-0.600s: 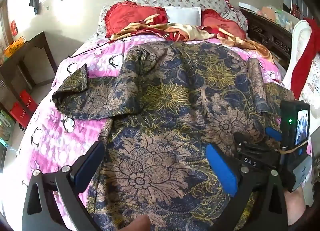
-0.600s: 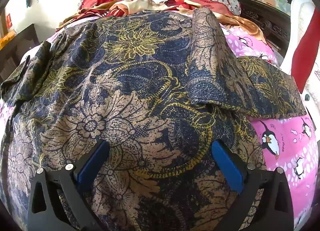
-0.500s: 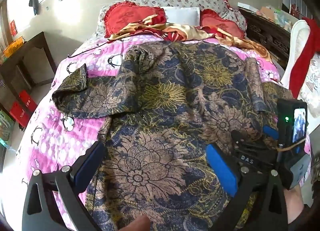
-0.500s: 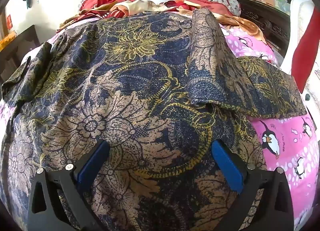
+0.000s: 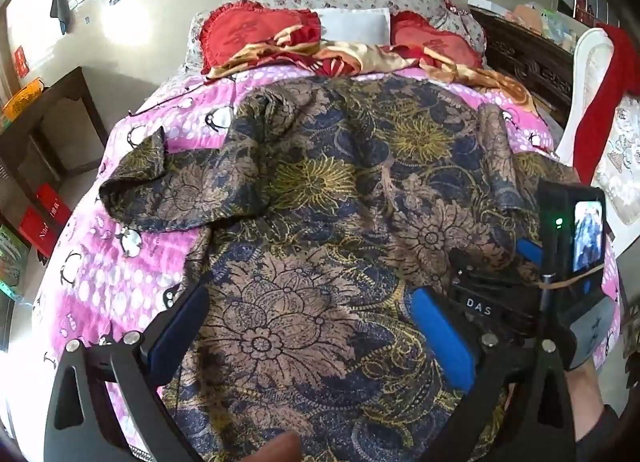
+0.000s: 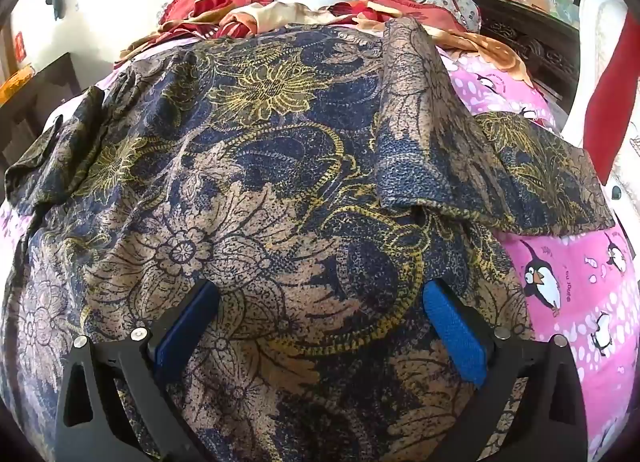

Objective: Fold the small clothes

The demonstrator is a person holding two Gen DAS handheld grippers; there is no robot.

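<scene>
Shirt (image 5: pixel 320 230) lies spread flat across the bed (image 5: pixel 120 262), navy/gold floral print, hem toward the cameras, collar end up near the pillows (image 5: pixel 256 30). Its left sleeve (image 5: pixel 168 190) sticks out sideways over the pink penguin quilt; the right sleeve (image 6: pixel 480 166) is partly flipped back over the body, lying in a loose double layer.

Left tongs (image 5: pixel 308 330) are spread wide over the lower left part of the shirt, nothing pinched. Right tongs (image 6: pixel 320 322) are likewise spread, over the lower right part, nothing between the pads. Can't tell whether either pair touches the cloth or hangs just above it; the fisheye flattens depth.

Risks from here:
- Fabric looks thin and slippery. A pinch into the middle of the panel likely grabs the top layer only, so the fold drags and the back layer stays put. Better to take an edge or the hem.
- The half-flipped right sleeve could get trapped inside the fold and make a lump if not flattened first.
- Bunching near the collar (image 5: pixel 276 110) will skew any lengthwise fold.
- The soft quilt may lift together with the shirt if the tongs bite too deep.
- Tongs are close together; uneven pull twists the hem.
</scene>
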